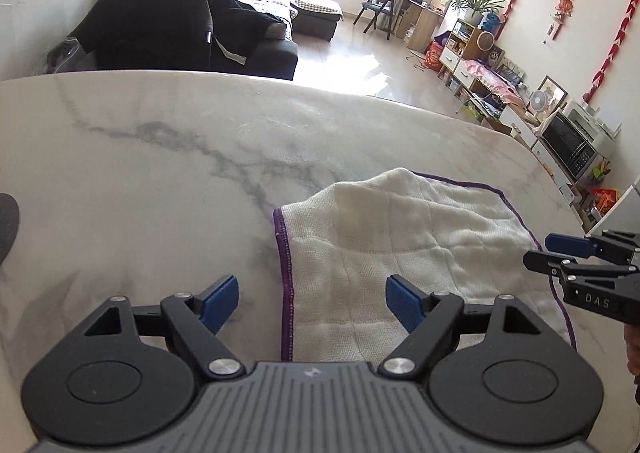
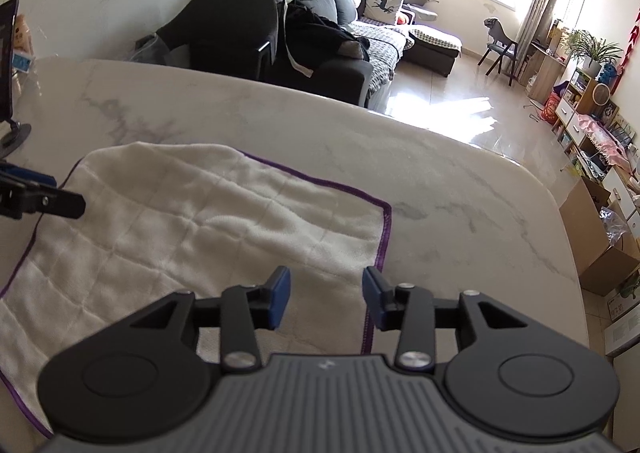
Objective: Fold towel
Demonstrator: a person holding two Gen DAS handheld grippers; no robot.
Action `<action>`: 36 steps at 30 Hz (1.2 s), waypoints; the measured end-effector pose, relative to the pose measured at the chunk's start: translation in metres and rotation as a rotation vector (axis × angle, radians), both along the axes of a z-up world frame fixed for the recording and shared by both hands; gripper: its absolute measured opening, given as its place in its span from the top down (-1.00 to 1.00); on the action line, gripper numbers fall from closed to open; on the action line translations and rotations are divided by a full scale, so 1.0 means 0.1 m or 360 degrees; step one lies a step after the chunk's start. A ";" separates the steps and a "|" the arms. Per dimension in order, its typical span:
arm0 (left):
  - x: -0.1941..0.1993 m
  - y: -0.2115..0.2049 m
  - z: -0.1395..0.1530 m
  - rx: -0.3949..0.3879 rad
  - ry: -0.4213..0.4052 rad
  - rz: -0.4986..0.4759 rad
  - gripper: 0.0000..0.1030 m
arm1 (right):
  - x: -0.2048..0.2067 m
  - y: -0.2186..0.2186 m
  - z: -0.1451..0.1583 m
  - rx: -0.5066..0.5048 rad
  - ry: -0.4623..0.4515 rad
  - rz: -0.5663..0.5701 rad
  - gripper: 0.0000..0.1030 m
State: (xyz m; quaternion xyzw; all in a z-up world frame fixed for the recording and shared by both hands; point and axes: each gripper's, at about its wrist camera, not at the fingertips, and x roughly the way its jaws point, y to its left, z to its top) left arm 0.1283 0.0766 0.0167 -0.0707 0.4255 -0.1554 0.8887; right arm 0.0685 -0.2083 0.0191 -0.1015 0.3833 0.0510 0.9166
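Observation:
A white quilted towel point(image 1: 404, 249) with purple stitched edging lies folded over on the marble table point(image 1: 152, 157). My left gripper point(image 1: 312, 303) hovers open and wide over the towel's left purple edge, nothing between its blue pads. In the right wrist view the same towel point(image 2: 208, 221) spreads to the left, and my right gripper point(image 2: 326, 301) stands open above the towel's right purple edge with a clear gap between the pads. The right gripper point(image 1: 538, 251) also shows at the right edge of the left wrist view, and the left gripper's fingers point(image 2: 60, 201) show at the far left of the right wrist view.
A dark round stand base point(image 2: 14, 135) with a screen sits at the table's left end. The table's far edge point(image 2: 440, 133) curves away; beyond it are a dark sofa point(image 2: 280, 37), shiny floor, shelving and cardboard boxes point(image 2: 600, 237) to the right.

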 end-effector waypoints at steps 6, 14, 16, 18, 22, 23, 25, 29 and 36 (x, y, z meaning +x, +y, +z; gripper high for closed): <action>0.13 0.02 0.01 -0.0083 0.0004 0.0035 -0.41 | 0.01 0.01 0.02 -0.0008 -0.0010 -0.0001 0.14; 0.06 0.02 0.10 -0.0231 -0.0088 -0.0011 0.60 | 0.01 0.03 0.03 -0.0009 -0.0019 -0.0003 0.12; -0.02 -0.07 0.16 -0.0244 -0.0143 -0.0100 0.60 | 0.00 0.04 0.03 -0.0007 -0.0021 -0.0004 0.12; -0.11 -0.20 0.20 -0.0243 -0.0183 -0.0226 0.60 | 0.00 0.05 0.03 -0.0003 -0.0022 -0.0003 0.12; -0.26 -0.47 0.16 -0.0177 -0.0195 -0.0447 0.59 | -0.01 0.08 0.04 0.0004 -0.0026 0.0004 0.12; -0.29 -0.53 0.12 -0.0164 -0.0183 -0.0482 0.59 | -0.02 0.09 0.04 0.0006 -0.0026 0.0006 0.11; -0.33 -0.62 0.04 -0.0150 -0.0149 -0.0524 0.59 | -0.03 0.08 0.04 0.0007 -0.0025 0.0013 0.11; -0.33 -0.67 -0.11 -0.0162 -0.0081 -0.0518 0.23 | -0.04 0.07 0.03 0.0008 -0.0015 0.0011 0.11; -0.40 -0.72 -0.03 -0.0074 -0.0237 -0.0510 -0.20 | -0.04 0.00 -0.03 0.0029 0.0008 -0.0011 0.11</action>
